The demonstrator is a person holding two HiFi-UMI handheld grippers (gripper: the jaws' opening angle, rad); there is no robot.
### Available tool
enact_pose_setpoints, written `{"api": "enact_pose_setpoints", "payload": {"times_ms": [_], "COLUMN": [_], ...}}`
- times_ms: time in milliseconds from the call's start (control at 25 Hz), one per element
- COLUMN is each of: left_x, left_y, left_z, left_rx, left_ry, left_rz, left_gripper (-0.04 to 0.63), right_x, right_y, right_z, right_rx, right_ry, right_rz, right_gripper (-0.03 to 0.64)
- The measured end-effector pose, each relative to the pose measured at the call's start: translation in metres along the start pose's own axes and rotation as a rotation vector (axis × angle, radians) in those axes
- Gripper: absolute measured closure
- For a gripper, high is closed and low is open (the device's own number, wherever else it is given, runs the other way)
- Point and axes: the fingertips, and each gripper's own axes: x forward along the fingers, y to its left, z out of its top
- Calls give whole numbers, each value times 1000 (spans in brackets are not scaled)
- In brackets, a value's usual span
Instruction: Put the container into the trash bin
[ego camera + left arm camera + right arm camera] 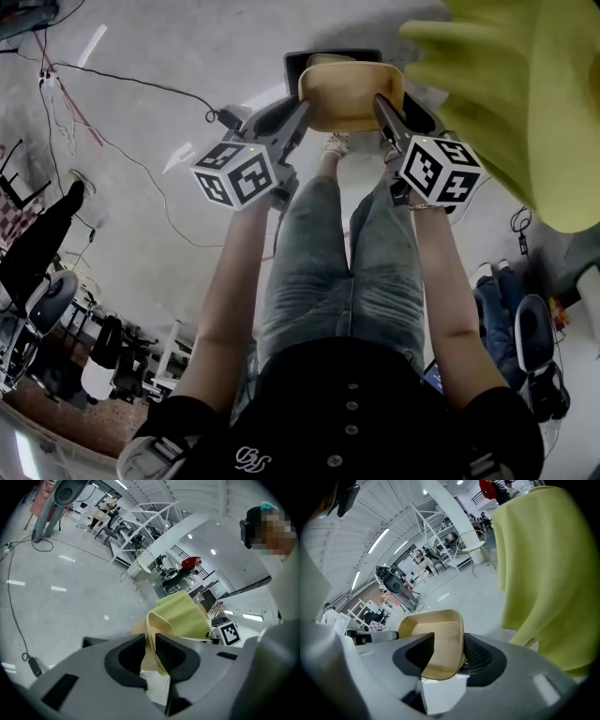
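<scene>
Two grips: one hand-held gripper is working at each side of the container, at the far centre of the head view, beyond the person's legs (pixel 337 272).
Left side: the left hand-held gripper (pixel 302 111) is pinching the container's thin left rim, its jaws standing almost together on it.
Right side: the right hand-held gripper (pixel 382 105) is standing with its jaws wide apart, and the container's right rim is lying between them, just beside one pad. Neither pad is looking pressed on it.
Task's thing: the tan, shallow, round-cornered moulded container (pixel 351 94) is hanging in the air directly over the bin.
Inside it: nothing is showing in the container in the right gripper view.
Bin: the dark rectangular trash bin (pixel 298 64) is standing on the grey floor (pixel 169 94), mostly hidden under the container, so its contents are not showing.
Handling: the container is looking light, thin-walled and likely to flex. The rim is probably the best place to pinch, though a one-sided hold may let it tilt.
Nearby: a yellow-green cloth (pixel 525 103) is hanging at the right, apart from the container.
</scene>
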Motion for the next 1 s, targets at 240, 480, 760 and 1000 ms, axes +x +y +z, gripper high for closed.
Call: {"api": "enact_pose_setpoints", "payload": {"times_ms": [240,480,760,1000], "left_x": [11,17,16,6], "left_y": [25,45,42,0], "left_z": [-19,-33,-21,11], "left_rx": [-13,7,28,90], "left_ry": [25,49,46,26], "left_rz": [28,85,79,-17], "left_gripper": [526,494,458,459], "right_x": [23,31,22,-4], "right_y": [-10,-18,-14,10], "right_z": [-21,-37,-29,-1], "right_rx": [-13,-20,-23,-31], "right_ry": [51,77,59,3], "right_rz": [-3,-36,-50,-23], "right_gripper": [423,381,362,362]}}
